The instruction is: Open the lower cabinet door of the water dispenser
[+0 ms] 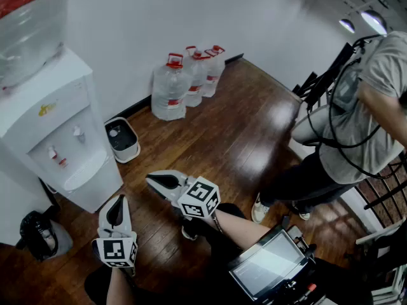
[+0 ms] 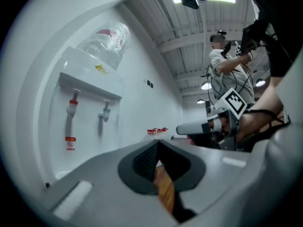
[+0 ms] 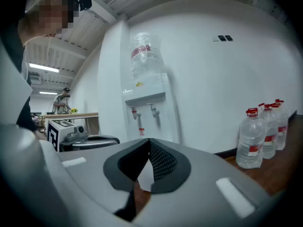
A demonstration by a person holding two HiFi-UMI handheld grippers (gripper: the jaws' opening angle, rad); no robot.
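Both grippers are clenched with nothing in them: the left gripper (image 1: 118, 203) and the right gripper (image 1: 156, 181) have their jaws pressed together, hovering level just in front of the water dispenser (image 1: 63, 138) and not touching it.

The lower cabinet door (image 1: 95, 189) is the white front panel under the taps. From up here it's so foreshortened that I can't make out a seam or handle.

My guess is it's a light, stiff plastic panel on a hinge with a snap or magnetic catch. It looks smooth and slippery, so I'd hook a free edge or a recess instead of pinching the flat face. I'd pull gently too, since the big bottle (image 1: 28, 24) on top probably makes the unit top-heavy.

Containers:
- **Top bottle:** clear, but I can't read the water level.
- **Jugs:** three red-capped jugs (image 1: 187, 81) stand against the wall, well apart from the dispenser. They look clear, but I can't tell how full they are.
- **Bin:** a small white bin (image 1: 122, 140) with a dark top sits on the floor just beside the dispenser.
- **Bag:** there's a black bag (image 1: 38, 234) on the other side, contents unclear.
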